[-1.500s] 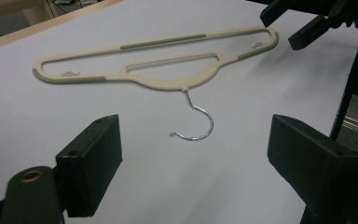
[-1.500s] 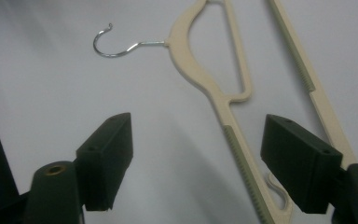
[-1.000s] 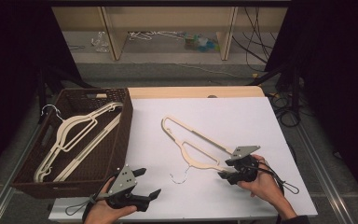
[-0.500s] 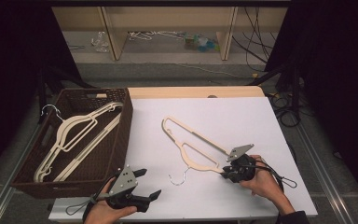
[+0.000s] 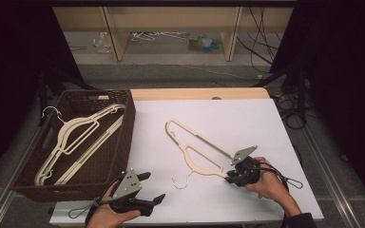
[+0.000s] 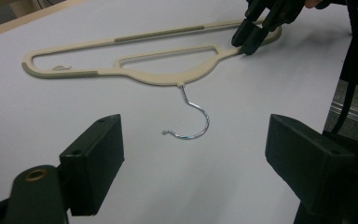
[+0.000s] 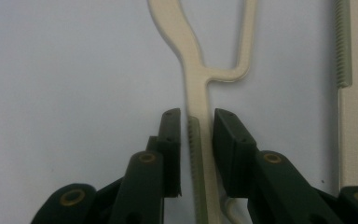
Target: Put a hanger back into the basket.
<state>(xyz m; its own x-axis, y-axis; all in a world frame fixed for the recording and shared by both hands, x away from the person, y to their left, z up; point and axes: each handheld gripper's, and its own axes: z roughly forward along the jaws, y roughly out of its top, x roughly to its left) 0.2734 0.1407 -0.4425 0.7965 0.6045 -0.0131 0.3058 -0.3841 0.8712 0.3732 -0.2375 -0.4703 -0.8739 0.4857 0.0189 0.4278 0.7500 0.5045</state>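
A cream plastic hanger [image 5: 204,138] with a metal hook [image 5: 183,183] lies flat on the white table top [image 5: 228,114], its hook pointing toward the front edge. My right gripper [image 5: 230,178] is shut on the hanger's near right arm; in the right gripper view both jaws [image 7: 196,116] press the ribbed arm of the hanger [image 7: 189,46]. My left gripper [image 5: 152,186] hovers open at the front left with nothing in it. In the left gripper view its jaws [image 6: 193,140] face the hook [image 6: 207,123], with the hanger [image 6: 163,79] and the right gripper [image 6: 251,39] beyond.
A brown wicker basket [image 5: 129,123] stands on the table's left side and holds two more cream hangers [image 5: 76,137]. Black cables [image 5: 285,180] trail from the right gripper. A wooden shelf unit [image 5: 114,38] stands on the floor behind the table.
The right gripper has drawn slightly toward the front edge with the hanger's arm, and the hook has slid a little nearer. The left gripper has stayed put.
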